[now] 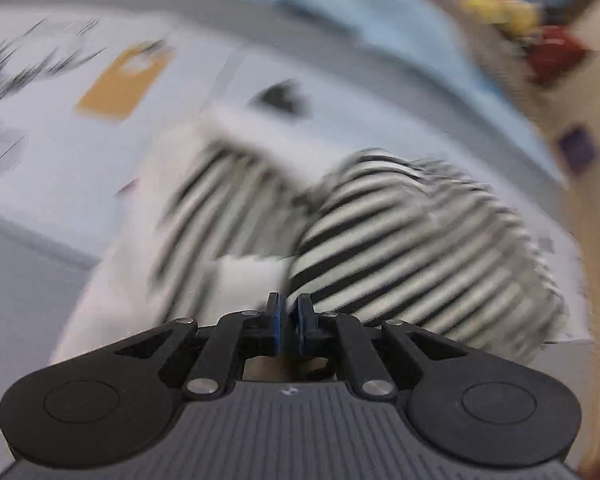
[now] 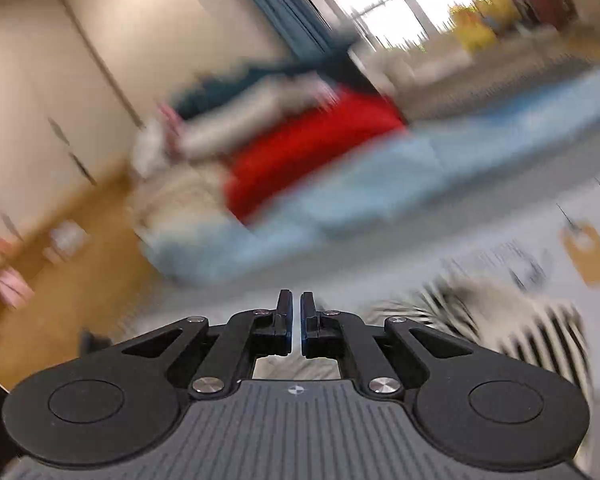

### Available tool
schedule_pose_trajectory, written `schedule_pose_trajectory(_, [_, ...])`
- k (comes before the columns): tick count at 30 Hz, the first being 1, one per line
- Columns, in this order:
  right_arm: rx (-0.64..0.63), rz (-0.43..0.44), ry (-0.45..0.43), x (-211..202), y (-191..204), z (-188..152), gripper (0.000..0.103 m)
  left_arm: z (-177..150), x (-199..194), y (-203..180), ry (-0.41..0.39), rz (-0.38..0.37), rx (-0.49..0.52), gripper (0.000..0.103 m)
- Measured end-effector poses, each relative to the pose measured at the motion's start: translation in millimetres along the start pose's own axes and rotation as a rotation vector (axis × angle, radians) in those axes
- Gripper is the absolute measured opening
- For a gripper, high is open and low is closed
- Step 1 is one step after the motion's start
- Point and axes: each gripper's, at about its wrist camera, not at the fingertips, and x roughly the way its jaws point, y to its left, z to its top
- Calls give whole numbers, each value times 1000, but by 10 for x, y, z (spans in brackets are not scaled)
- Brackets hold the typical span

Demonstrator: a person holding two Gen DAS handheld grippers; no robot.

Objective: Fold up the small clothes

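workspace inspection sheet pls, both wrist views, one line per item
surface: pale sheet with dark prints and a tan patch; heavy motion blur
job's things: striped garment, bunched, not folded flat
clutter: red cloth and a blurred pile on the blue bedding
grippers: left gripper nearly shut at the garment's edge, whether it grips cloth cannot be told; right gripper nearly shut with a slim gap, holding nothing, garment off to its right
cables: nothing seen
surroundings: cream cupboards, wood floor, bright window
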Motion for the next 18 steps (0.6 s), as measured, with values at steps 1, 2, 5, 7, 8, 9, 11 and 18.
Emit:
schedule_pose_trajectory(1, [38,-50,26,44,-76,-18,6,10,2,59,1,6,-26,8])
schedule_pose_trajectory(2, [91,-84,35,66,-159,-25,7,27,-17,88,-4,1,-40,15])
schedule_pose_trajectory(5, [247,-231,48,95,-435,-28,10,45,-132,72,-67,-43,-55,36])
schedule_pose_trajectory(7, [289,-304,71,133,-549,-89,15,65,-180,34,-94,-91,-79,46])
schedule_pose_trajectory(8, [326,-319,85,155,-618,-121,19,68,-201,20,-108,-123,-95,48])
schedule_pose_trajectory(9, [368,-315,94,181,-655,-193,23,89,-217,11,-116,-155,-114,48])
schedule_pose_trajectory(11, [467,-290,118,234,-760,-267,29,97,-205,-25,-105,-217,-165,50])
schedule_pose_trajectory(18, [610,-297,194,498,-760,-483,41,-52,287,-68,152,-353,-336,53])
